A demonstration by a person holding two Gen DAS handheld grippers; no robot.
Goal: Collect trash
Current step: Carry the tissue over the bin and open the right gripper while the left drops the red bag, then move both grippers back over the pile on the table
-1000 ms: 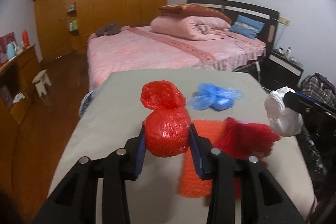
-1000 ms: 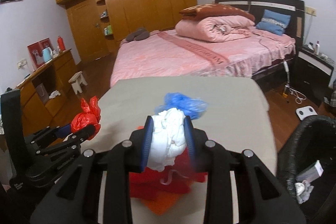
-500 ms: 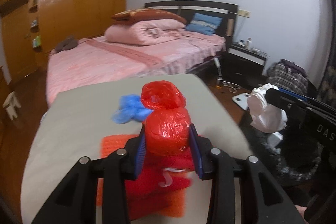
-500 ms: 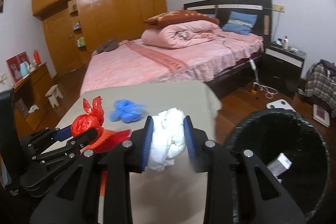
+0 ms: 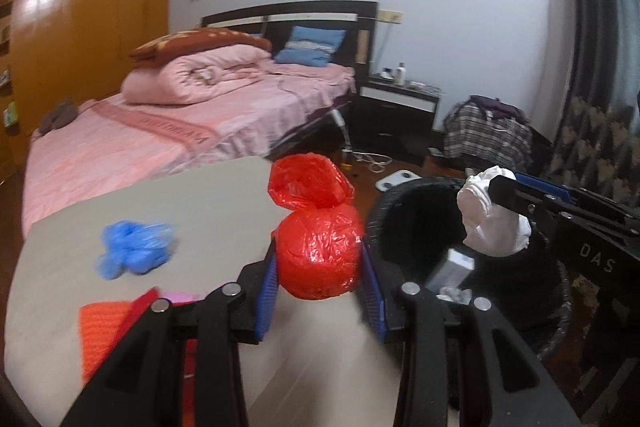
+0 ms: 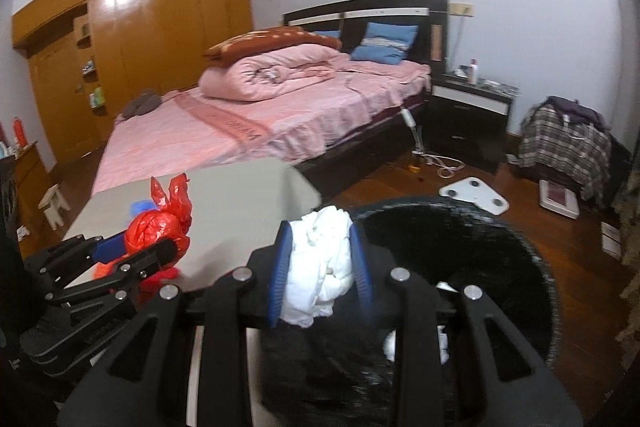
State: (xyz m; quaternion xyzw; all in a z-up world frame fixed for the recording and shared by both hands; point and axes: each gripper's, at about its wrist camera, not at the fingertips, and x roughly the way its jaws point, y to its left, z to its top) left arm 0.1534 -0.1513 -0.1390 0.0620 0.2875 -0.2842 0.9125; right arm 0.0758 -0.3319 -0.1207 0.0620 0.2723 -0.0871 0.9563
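My left gripper (image 5: 319,267) is shut on a knotted red plastic bag (image 5: 316,251), held over the right edge of the grey table (image 5: 208,199). The same red bag (image 6: 154,231) shows at the left of the right wrist view, in the left gripper (image 6: 138,247). My right gripper (image 6: 320,267) is shut on a crumpled white wad (image 6: 320,263), above the near rim of the black trash bin (image 6: 520,255). In the left wrist view the white wad (image 5: 492,223) hangs over the bin (image 5: 384,215), which holds a box and some paper. A blue plastic bag (image 5: 132,249) lies on the table.
Orange and red cloths (image 5: 104,323) lie on the table's near left. Behind it stands a pink bed (image 5: 168,131), with a black nightstand (image 5: 396,111) beside it. A white scale (image 6: 474,193) and a plaid bag (image 6: 564,143) sit on the wooden floor.
Both grippers swung to the right with their loads, from over the table's middle to its right edge. The black bin has come into view under the right gripper.
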